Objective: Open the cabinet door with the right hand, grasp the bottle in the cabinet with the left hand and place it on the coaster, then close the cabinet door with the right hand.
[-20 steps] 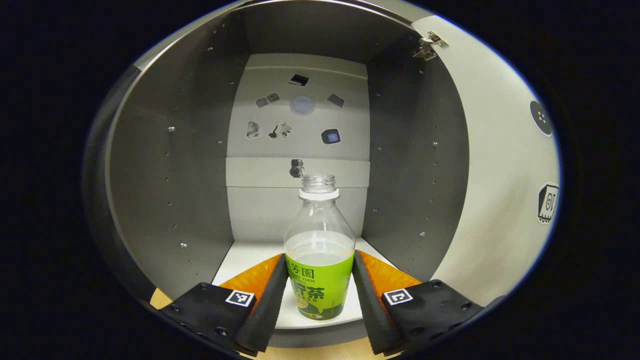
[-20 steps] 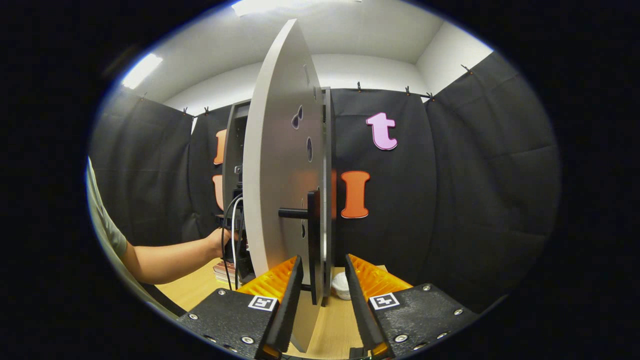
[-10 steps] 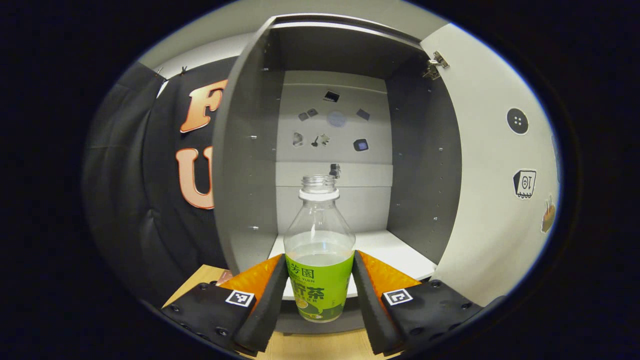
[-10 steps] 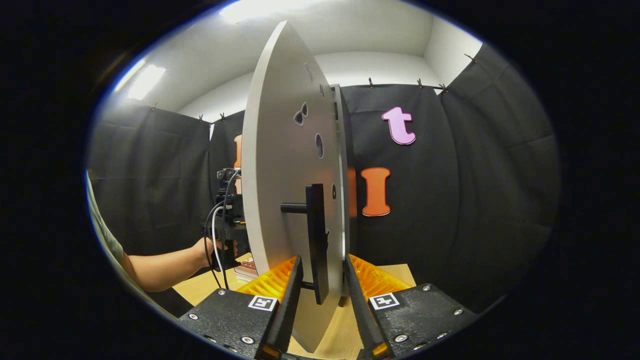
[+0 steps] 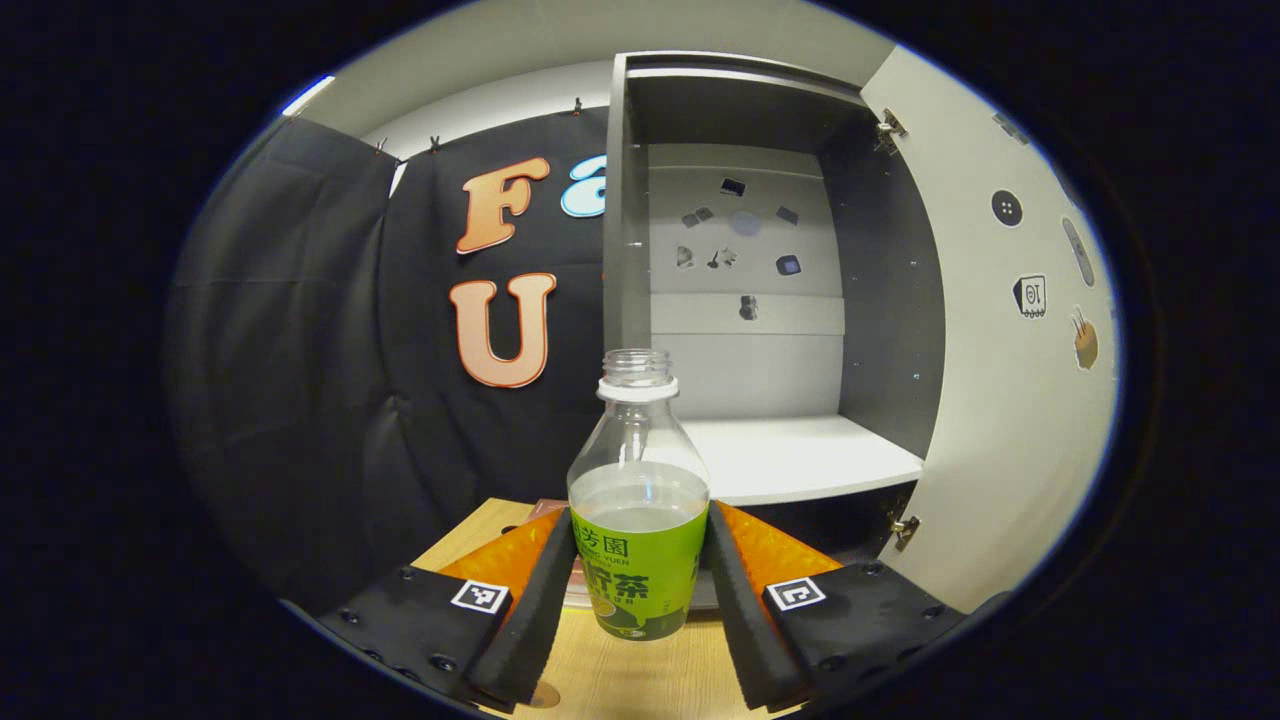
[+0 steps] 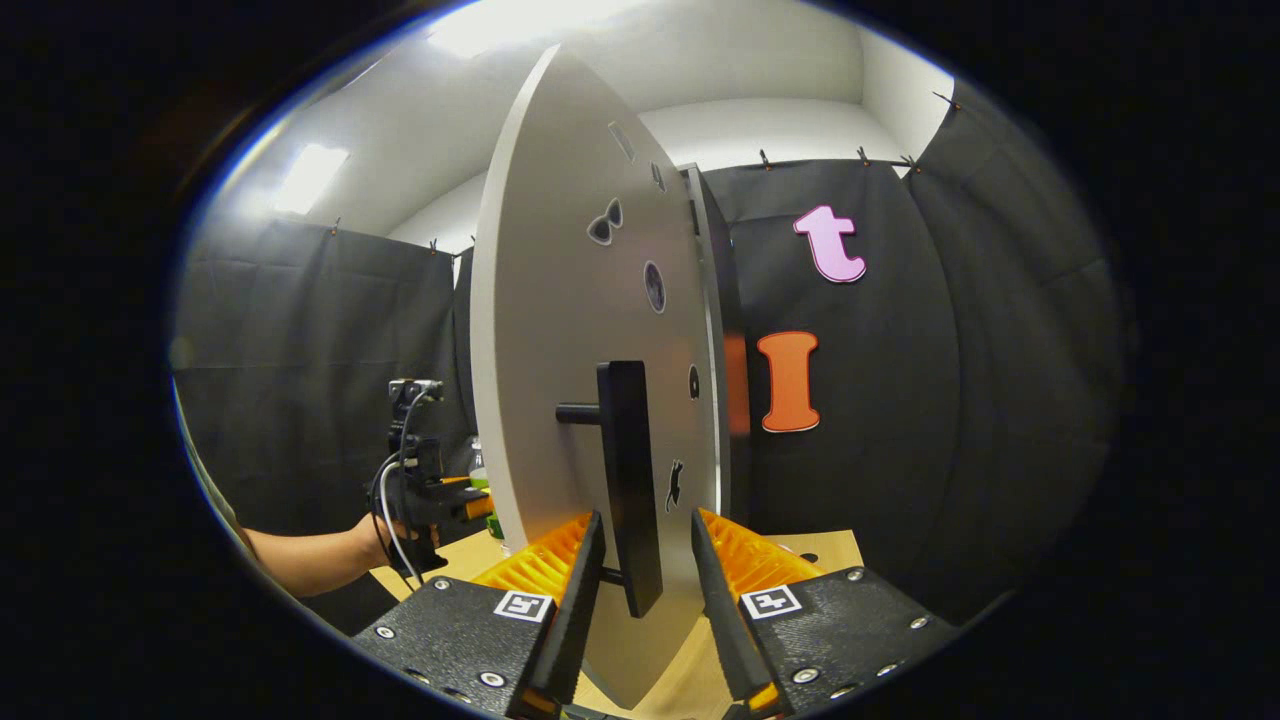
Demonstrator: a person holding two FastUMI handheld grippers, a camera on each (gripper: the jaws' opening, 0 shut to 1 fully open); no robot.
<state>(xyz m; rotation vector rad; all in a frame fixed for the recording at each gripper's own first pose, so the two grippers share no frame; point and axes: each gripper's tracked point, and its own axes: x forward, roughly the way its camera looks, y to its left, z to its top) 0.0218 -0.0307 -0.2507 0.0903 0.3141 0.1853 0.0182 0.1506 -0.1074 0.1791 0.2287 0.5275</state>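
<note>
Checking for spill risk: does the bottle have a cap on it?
No, the bottle held in the left gripper shows a bare, open threaded neck with no cap.

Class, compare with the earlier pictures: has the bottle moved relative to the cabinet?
Yes. The bottle, held by the left claw, has come out of the cabinet, backward and leftward.

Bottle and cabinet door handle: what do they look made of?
Bottle: clear, glossy plastic, probably PET; liquid shows through above a green printed sleeve label.
Door handle: matte black bar on a round post; painted metal or plastic, can't tell.
</note>
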